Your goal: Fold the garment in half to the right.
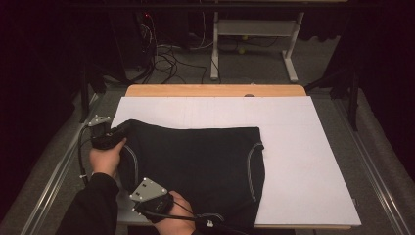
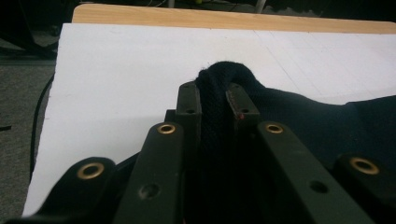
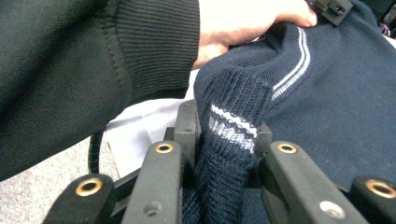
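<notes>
Ribbed navy knit sweater (image 3: 327, 116) is bunched inside the clenched right hand-held gripper (image 3: 227, 135); its far edge is pinched by the left hand-held gripper (image 2: 217, 100).

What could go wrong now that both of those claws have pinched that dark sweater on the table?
The left gripper pinches only a small bunched fold of the sweater, so the fabric might slip free when pulled. The right gripper clamps a thick ribbed, striped edge; tugging could stretch the knit. The sweater's near edge hangs at the white board's front, so it might slide off.
</notes>
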A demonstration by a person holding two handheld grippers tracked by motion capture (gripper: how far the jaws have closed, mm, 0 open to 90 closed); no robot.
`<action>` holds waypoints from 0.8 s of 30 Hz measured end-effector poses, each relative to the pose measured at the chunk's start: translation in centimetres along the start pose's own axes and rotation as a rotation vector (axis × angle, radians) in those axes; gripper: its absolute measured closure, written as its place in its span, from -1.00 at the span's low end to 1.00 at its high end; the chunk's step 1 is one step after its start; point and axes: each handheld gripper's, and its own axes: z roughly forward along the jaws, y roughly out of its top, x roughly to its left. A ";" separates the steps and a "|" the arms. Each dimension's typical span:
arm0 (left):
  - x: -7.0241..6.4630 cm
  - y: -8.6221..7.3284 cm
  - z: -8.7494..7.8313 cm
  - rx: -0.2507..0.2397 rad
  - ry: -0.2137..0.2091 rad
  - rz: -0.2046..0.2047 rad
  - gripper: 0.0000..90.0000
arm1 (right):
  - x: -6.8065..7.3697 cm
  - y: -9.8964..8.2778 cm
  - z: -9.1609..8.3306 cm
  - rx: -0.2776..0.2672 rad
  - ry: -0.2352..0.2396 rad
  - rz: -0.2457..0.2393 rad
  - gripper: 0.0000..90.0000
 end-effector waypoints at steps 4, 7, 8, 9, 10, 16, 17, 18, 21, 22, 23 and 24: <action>-0.7 0.3 0.0 -0.003 -0.006 -0.017 0.66 | -0.5 -0.4 -0.8 -0.011 -0.010 0.007 0.66; -1.7 0.7 0.2 0.002 -0.007 -0.004 0.66 | -0.9 -0.6 -1.5 -0.028 -0.012 0.017 0.65; -1.9 0.8 0.2 0.000 -0.008 -0.002 0.66 | -1.0 -0.7 -1.8 -0.037 -0.014 0.022 0.65; -2.2 0.9 0.3 0.001 -0.009 0.005 0.66 | -1.1 -0.8 -2.1 -0.041 -0.014 0.026 0.65; -2.6 1.0 0.3 -0.003 -0.010 0.008 0.66 | -1.3 -0.8 -2.3 -0.048 -0.016 0.027 0.65; -4.5 1.7 0.8 -0.005 -0.023 0.022 0.66 | -2.0 -1.6 -4.0 -0.073 -0.046 0.026 0.65; -4.8 1.8 0.9 -0.005 -0.025 0.025 0.66 | -2.1 -1.7 -4.2 -0.076 -0.048 0.028 0.65; -5.1 1.8 1.0 -0.004 -0.026 0.033 0.65 | -2.3 -1.9 -4.5 -0.081 -0.053 0.025 0.65; -6.1 1.9 1.4 -0.016 -0.023 0.047 0.65 | -2.8 -2.3 -5.3 -0.094 -0.064 0.036 0.65; -6.3 1.9 1.5 -0.016 -0.022 0.051 0.66 | -3.0 -2.5 -5.6 -0.098 -0.069 0.039 0.65; -6.6 2.0 1.7 -0.019 -0.022 0.053 0.66 | -3.2 -2.6 -5.8 -0.099 -0.074 0.043 0.65; -6.9 2.0 1.8 -0.022 -0.022 0.055 0.66 | -3.3 -2.8 -6.0 -0.100 -0.080 0.046 0.65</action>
